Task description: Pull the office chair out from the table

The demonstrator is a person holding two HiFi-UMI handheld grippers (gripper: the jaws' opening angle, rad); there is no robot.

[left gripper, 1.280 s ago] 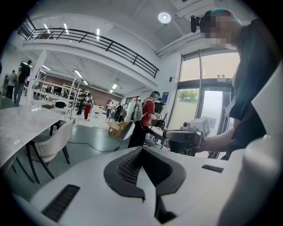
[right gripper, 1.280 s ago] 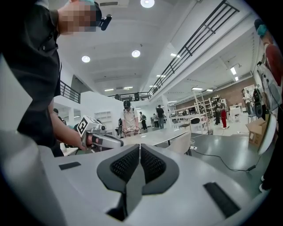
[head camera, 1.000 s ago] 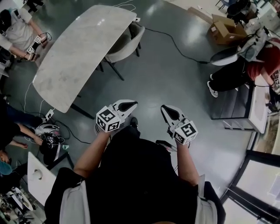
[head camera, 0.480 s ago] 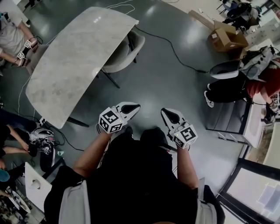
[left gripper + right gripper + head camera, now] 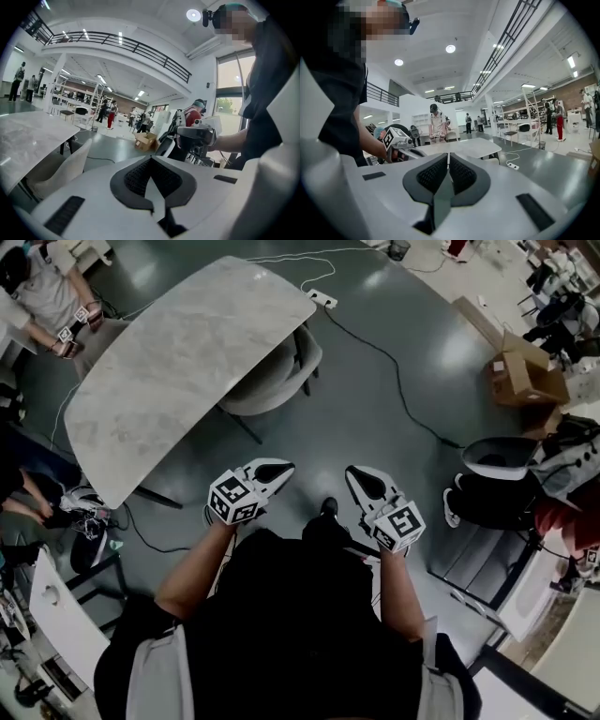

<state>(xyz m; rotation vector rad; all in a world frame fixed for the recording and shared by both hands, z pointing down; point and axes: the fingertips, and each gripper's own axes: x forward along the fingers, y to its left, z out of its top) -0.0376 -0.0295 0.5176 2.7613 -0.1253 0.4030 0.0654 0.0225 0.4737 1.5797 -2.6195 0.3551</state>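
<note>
Your left gripper (image 5: 279, 467) is closed. In the left gripper view its two fingers (image 5: 133, 177) meet along one thin line, and the ribbed black pads press on each other with nothing between them. Your right gripper (image 5: 359, 474) is closed in the same way: in the right gripper view its fingers (image 5: 431, 176) lie together and hold nothing. Neither gripper touches anything. Both hang over the floor (image 5: 375, 427) just in front of your body, side by side and a little apart, and they point away from you.

The office chair (image 5: 274, 371) is pale grey. It stands at the long edge of the table (image 5: 169, 362) that faces your grippers, near the table's far corner. Its seat is partly under the marble top and its curved back stands out from that edge. The chair is well apart from both grippers. In the left gripper view it shows at the lower left, beside the table edge.

The cube on each gripper carries black and white square markers, not letters. A cardboard box (image 5: 523, 381) lies on the floor far to the right, and any print on it is too small to read.
</note>
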